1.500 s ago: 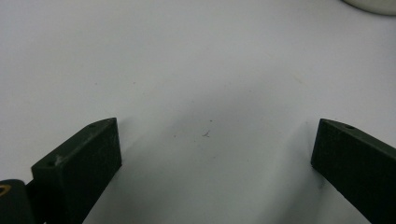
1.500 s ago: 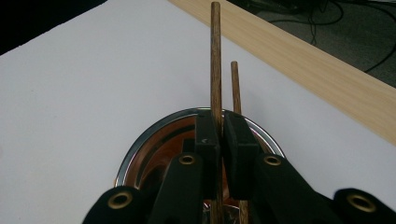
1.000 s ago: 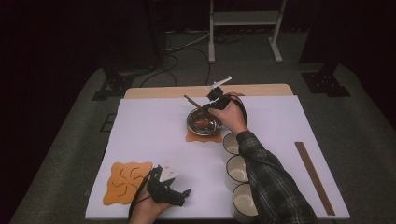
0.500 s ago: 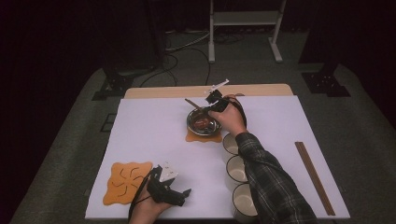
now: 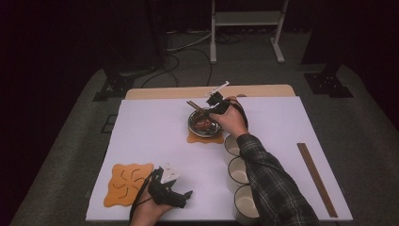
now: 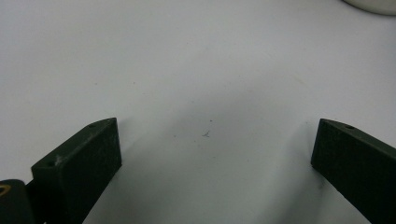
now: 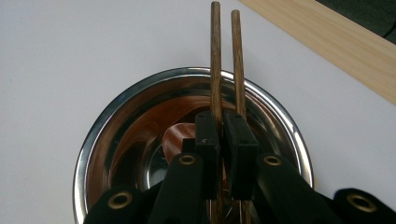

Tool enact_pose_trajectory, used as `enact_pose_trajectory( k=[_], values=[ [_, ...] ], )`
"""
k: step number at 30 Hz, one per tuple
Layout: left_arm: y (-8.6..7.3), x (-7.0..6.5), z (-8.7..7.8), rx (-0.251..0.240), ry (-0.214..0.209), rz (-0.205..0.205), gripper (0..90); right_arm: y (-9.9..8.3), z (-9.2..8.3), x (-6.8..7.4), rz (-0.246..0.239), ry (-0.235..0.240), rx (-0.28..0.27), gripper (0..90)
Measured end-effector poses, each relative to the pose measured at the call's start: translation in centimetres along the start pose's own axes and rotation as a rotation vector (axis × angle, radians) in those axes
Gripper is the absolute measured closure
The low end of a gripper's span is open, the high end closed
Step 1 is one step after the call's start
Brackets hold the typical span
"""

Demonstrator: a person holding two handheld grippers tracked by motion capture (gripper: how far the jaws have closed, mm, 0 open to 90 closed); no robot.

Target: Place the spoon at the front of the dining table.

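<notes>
High view: nearest the person, the left gripper [image 5: 181, 197] rests on the white table cover [image 5: 150, 136] beside an orange mat [image 5: 127, 183], its jaws spread wide with nothing between them. Farther off, the right gripper [image 5: 210, 104] pinches a pair of wooden chopsticks [image 7: 225, 60] over the steel bowl [image 5: 203, 125].

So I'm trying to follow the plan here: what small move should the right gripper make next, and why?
Probably lower the chopsticks until they rest across the steel bowl, then release. The right gripper is shut on them above the bowl, and their tips reach past its far rim. The bowl sits on an orange mat, so it looks like a place setting.
</notes>
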State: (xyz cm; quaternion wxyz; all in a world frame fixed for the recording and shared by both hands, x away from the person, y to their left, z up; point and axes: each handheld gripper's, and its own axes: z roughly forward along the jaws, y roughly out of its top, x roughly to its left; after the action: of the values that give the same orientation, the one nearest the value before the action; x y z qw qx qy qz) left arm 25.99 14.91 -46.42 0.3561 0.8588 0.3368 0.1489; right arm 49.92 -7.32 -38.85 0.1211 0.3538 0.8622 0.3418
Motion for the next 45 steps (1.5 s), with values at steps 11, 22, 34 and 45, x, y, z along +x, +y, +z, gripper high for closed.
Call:
enact_pose_trajectory(
  k=[11,22,34,45],
  values=[
    [0.0,0.0,0.0,0.000,0.000,0.000,0.5,-0.1,0.3,0.0,-0.006,-0.008,0.010,84.1],
    [0.0,0.0,0.0,0.000,0.000,0.000,0.5,-0.1,0.6,0.2,-0.020,-0.010,0.022,83.9],
    [0.0,0.0,0.0,0.000,0.000,-0.001,0.5,0.0,0.4,0.2,-0.020,-0.006,0.002,80.2],
    [0.0,0.0,0.0,-0.002,-0.001,-0.002,0.5,0.1,-1.5,-0.7,-0.023,-0.020,0.020,89.6]
  ],
)
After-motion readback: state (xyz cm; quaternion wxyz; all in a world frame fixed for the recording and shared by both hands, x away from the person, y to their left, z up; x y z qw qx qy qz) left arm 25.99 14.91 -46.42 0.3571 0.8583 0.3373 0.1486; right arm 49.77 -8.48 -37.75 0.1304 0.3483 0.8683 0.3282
